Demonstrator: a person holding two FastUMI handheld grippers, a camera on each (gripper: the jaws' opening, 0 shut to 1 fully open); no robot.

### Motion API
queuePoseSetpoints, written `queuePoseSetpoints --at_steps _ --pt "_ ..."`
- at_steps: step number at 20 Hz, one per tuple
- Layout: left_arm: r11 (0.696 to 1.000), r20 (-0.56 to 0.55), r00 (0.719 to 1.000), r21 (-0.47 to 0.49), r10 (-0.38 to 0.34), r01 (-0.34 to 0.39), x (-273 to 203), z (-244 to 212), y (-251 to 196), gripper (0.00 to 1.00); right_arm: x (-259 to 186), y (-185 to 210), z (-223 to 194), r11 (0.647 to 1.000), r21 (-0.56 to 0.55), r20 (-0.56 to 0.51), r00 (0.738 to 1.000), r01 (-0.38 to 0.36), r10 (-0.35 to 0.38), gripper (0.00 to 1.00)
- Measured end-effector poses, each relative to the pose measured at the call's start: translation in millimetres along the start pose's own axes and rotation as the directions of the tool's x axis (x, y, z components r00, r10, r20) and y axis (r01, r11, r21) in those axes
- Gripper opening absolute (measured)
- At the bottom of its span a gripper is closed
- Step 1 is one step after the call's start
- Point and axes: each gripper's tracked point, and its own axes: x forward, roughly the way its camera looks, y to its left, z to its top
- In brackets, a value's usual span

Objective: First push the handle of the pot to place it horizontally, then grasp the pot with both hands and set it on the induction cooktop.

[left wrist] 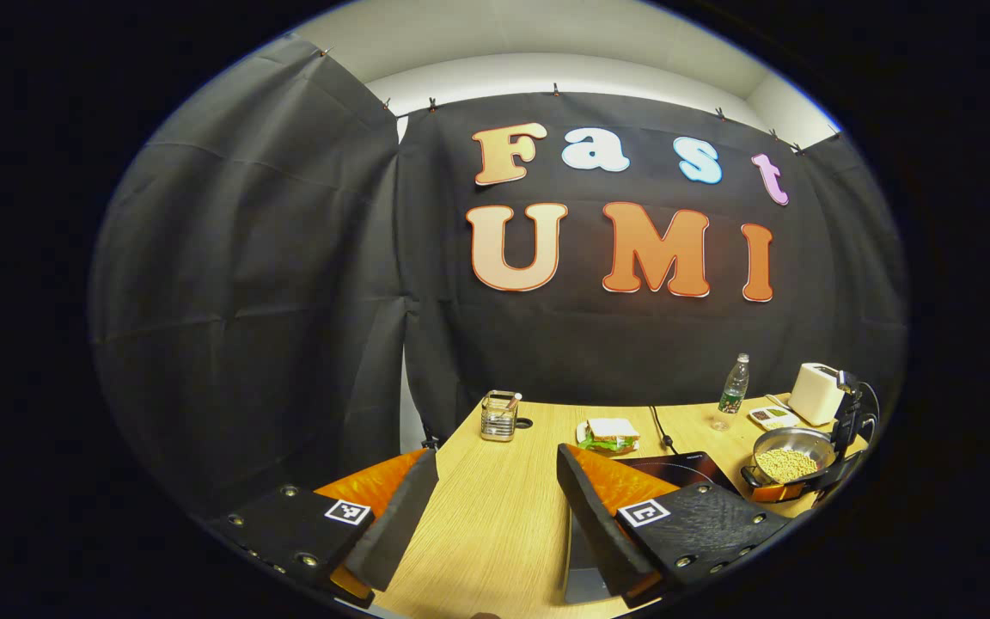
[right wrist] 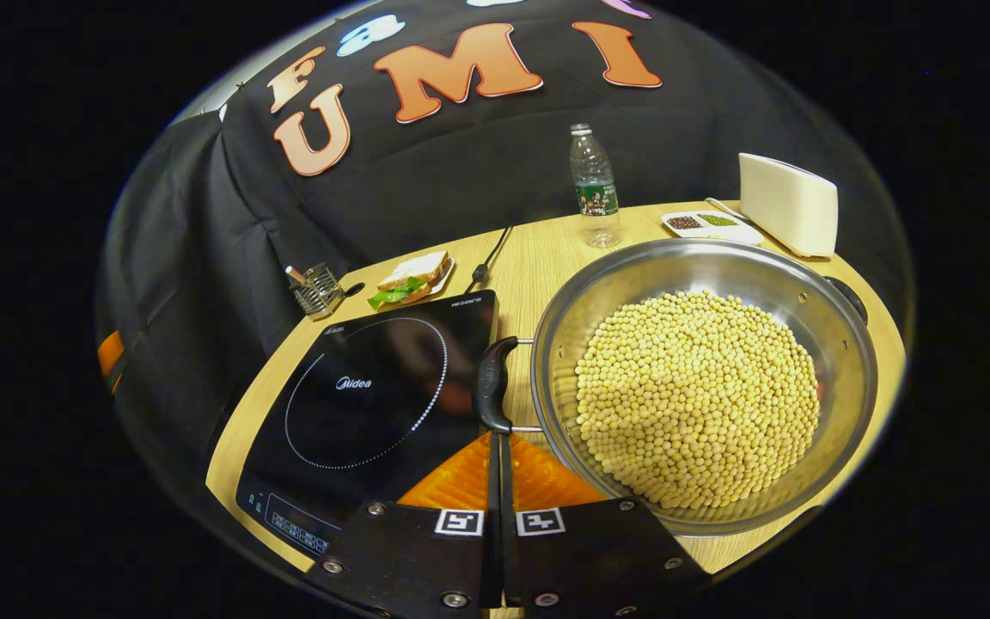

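A steel pot (right wrist: 770, 266) heaped with yellow beans stands on the wooden table (right wrist: 538, 258), just right of the black induction cooktop (right wrist: 366, 395). The pot's black left handle (right wrist: 492, 383) faces the cooktop. My right gripper (right wrist: 495, 440) is shut with nothing between its fingers, its tips right under that handle. In the left gripper view, my left gripper (left wrist: 497, 451) hangs open over the table's left part. The cooktop (left wrist: 675, 468) lies just beyond its right finger. The pot (left wrist: 791, 464) sits at the far right, the right gripper (left wrist: 847, 425) by it.
A sandwich on a plate (right wrist: 409, 279), a wire utensil holder (right wrist: 316, 291) and the cooktop's cord (right wrist: 486, 258) lie behind the cooktop. A water bottle (right wrist: 594, 185), a small dish tray (right wrist: 710, 225) and a white toaster (right wrist: 787, 202) stand behind the pot.
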Motion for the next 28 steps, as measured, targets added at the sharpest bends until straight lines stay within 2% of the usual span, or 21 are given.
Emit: queuePoseSetpoints --at_steps 8,11,14,16,17,18,19,20,21,25,28 --pt "1.0 -0.011 1.0 -0.004 0.0 0.0 2.5 -3.1 1.7 0.89 -2.5 -6.3 15.3 0.999 -0.024 0.058 0.997 0.048 -0.046 0.0" --pt "1.0 -0.01 1.0 -0.013 -0.023 0.023 2.7 -2.7 -4.5 0.89 -15.9 6.2 19.8 1.0 -0.02 0.08 0.997 -0.001 0.003 0.0" --pt "0.998 -0.002 0.998 -0.015 -0.06 0.06 2.6 3.8 -34.3 0.89 -37.1 10.2 27.3 0.998 -0.048 0.119 0.992 -0.027 0.032 0.07" --pt "0.995 0.001 0.995 -0.016 -0.096 0.096 -4.3 5.0 -59.0 0.89 -51.5 4.5 34.9 0.998 -0.06 0.155 0.987 -0.027 0.036 0.22" --pt "0.993 0.002 0.993 -0.015 -0.118 0.118 -7.4 5.6 -72.6 0.89 -58.5 -3.1 40.5 0.998 -0.064 0.175 0.984 -0.012 0.023 0.35" --pt "0.99 0.001 0.99 -0.011 -0.143 0.143 -9.6 4.3 -88.6 0.89 -65.2 -13.6 44.3 0.998 -0.07 0.199 0.98 0.008 0.006 0.41" --pt "0.986 0.001 0.986 -0.006 -0.166 0.166 -11.7 3.4 -104.3 0.89 -71.6 -25.2 49.8 0.997 -0.074 0.221 0.975 0.032 -0.015 0.52" --pt "0.983 -0.001 0.983 -0.001 -0.185 0.185 -14.2 3.3 -120.2 0.89 -78.0 -38.1 53.8 0.996 -0.071 0.237 0.971 0.053 -0.035 0.51" --pt "0.979 -0.004 0.979 0.001 -0.206 0.206 -15.6 2.4 -136.5 0.89 -84.6 -49.7 57.4 0.996 -0.063 0.25 0.967 0.069 -0.051 0.64" --pt "0.952 -0.026 0.952 -0.01 -0.305 0.304 -16.0 -8.5 -209.4 0.89 -106.8 -98.3 70.2 0.991 -0.024 0.292 0.949 0.133 -0.12 0.83" --pt "0.924 -0.055 0.923 -0.018 -0.381 0.381 -14.3 -22.1 -271.3 0.89 -121.3 -137.1 78.9 0.981 -0.006 0.321 0.929 0.194 -0.182 0.93"
